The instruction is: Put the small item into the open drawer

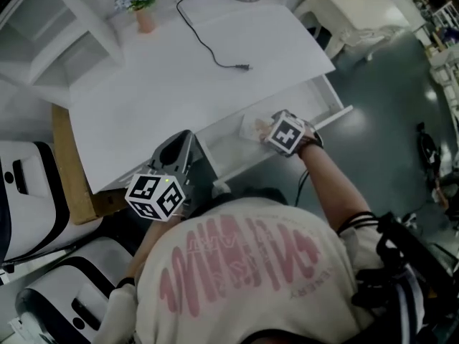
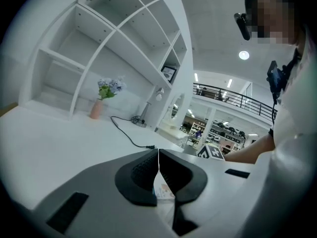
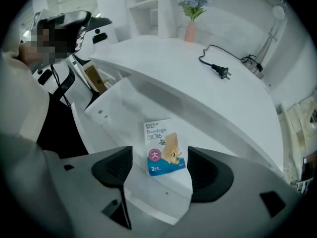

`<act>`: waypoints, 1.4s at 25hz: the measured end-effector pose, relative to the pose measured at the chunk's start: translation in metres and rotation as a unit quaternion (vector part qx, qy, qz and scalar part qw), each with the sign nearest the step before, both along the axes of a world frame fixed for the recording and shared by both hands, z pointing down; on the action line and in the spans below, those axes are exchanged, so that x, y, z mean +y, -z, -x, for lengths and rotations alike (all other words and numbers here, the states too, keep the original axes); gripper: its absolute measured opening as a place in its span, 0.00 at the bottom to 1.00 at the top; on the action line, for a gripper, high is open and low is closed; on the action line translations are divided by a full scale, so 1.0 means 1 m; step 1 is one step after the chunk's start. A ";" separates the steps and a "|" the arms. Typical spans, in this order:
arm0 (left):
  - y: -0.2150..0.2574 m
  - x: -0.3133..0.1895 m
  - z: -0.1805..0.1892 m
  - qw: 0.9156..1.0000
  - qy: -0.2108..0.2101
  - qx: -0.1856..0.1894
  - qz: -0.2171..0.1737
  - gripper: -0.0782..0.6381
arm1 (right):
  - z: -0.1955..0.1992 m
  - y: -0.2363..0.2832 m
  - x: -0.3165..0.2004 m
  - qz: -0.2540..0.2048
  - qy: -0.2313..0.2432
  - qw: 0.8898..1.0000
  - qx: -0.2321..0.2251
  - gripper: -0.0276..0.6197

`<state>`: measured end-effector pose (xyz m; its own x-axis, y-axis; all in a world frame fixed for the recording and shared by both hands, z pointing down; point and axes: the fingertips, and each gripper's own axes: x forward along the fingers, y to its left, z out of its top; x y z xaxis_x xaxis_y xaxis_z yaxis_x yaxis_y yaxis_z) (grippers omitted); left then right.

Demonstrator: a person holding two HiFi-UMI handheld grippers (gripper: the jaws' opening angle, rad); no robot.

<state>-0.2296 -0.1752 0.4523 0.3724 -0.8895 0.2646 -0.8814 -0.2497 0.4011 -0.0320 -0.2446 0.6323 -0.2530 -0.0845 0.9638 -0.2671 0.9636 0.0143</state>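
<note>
A small bandage box [image 3: 163, 148], white and blue with a cartoon print, lies flat on the floor of the open white drawer [image 3: 106, 108]. My right gripper [image 3: 158, 170] hangs over it with its jaws wide apart on either side, not touching it. In the head view the right gripper [image 1: 285, 133] sits over the drawer [image 1: 337, 113] with the box [image 1: 253, 127] just left of it. Near the drawer's left end, my left gripper [image 1: 172, 165] is shut [image 2: 158, 170]. A bit of printed packaging shows below its pads.
The white desk top [image 1: 179, 70] carries a black power cable with its plug [image 1: 240, 67] and a pink vase of flowers [image 1: 143, 13]. White shelves [image 1: 50, 34] stand at the back left. White chairs [image 1: 29, 192] are at my left.
</note>
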 end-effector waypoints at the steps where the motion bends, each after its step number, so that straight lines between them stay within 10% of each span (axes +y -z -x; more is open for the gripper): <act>1: 0.002 -0.002 -0.002 1.000 -0.003 0.003 -0.001 0.15 | -0.001 0.004 0.001 -0.001 -0.015 1.000 -0.005 0.58; 10: 0.028 -0.023 -0.014 0.999 -0.013 0.036 -0.019 0.15 | -0.013 0.045 0.004 -0.018 -0.153 0.985 -0.078 0.58; 18: 0.034 -0.027 -0.034 0.998 -0.033 0.040 -0.021 0.15 | -0.020 0.065 0.002 -0.026 -0.321 0.930 -0.177 0.58; 29: 0.039 -0.010 -0.077 0.998 -0.038 0.051 -0.022 0.15 | -0.047 0.114 0.020 -0.039 -0.373 0.889 -0.261 0.56; 35: 0.042 0.015 -0.110 0.998 -0.027 0.057 -0.017 0.15 | -0.083 0.143 0.035 -0.046 -0.399 0.860 -0.315 0.37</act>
